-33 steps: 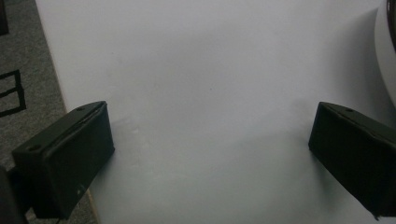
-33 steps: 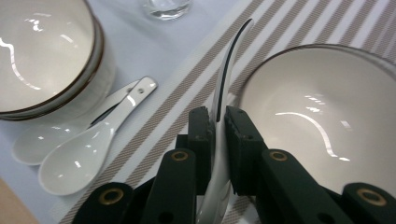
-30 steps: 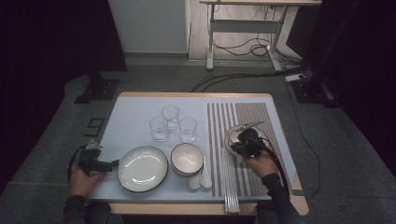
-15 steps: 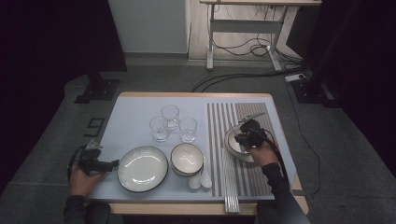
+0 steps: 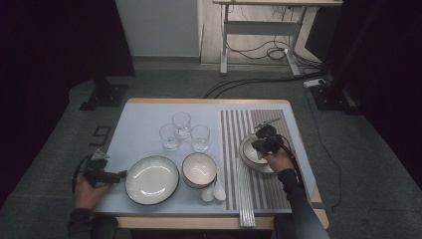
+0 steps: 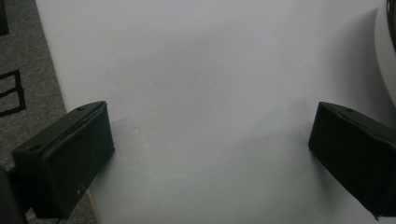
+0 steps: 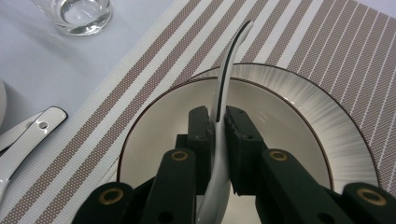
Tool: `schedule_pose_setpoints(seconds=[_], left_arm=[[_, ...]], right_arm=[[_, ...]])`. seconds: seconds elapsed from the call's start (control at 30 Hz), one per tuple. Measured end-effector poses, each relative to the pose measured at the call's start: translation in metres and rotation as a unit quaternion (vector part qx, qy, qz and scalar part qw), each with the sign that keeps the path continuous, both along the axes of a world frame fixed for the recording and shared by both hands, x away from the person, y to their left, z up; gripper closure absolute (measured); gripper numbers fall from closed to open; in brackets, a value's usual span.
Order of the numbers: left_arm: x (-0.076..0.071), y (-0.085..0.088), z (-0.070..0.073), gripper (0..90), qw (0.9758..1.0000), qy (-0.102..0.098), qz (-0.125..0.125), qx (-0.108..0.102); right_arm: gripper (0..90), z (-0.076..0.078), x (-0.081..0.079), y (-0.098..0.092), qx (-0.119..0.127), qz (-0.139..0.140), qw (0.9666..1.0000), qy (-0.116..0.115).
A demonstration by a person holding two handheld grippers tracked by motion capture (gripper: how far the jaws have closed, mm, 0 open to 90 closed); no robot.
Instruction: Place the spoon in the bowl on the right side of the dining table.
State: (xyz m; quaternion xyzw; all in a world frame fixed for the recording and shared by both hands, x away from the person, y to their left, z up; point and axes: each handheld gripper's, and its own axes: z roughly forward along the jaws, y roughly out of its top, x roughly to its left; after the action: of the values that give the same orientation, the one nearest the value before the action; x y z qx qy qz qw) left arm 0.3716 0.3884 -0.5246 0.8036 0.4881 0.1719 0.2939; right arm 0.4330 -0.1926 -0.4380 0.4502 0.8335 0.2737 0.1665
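At the table's left edge the left gripper (image 5: pixel 121 175) rests on the pale blue tabletop (image 6: pixel 210 93), its jaws spread wide with nothing between them, just beside the rim of a large plate (image 5: pixel 151 179); a bowl (image 5: pixel 199 170) and two white spoons (image 5: pixel 214 189) lie to the plate's right, with three glasses (image 5: pixel 184 132) behind them. On the striped placemat (image 7: pixel 327 42) at the right, the right gripper (image 7: pixel 218 122) is clamped on a white spoon (image 7: pixel 226 70) held edge-on, handle pointing away, above a bowl (image 7: pixel 154 126) standing on a ribbed plate (image 7: pixel 345 140).
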Motion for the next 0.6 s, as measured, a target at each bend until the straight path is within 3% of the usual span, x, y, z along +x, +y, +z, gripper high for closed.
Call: schedule_pose_setpoints(seconds=[0.6], left_arm=[[0.0,0.0,0.0,0.0,1.0,0.0,0.0,0.0]], right_arm=[[80.3,-0.017,0.005,-0.006,0.004,-0.002,1.0,0.007]])
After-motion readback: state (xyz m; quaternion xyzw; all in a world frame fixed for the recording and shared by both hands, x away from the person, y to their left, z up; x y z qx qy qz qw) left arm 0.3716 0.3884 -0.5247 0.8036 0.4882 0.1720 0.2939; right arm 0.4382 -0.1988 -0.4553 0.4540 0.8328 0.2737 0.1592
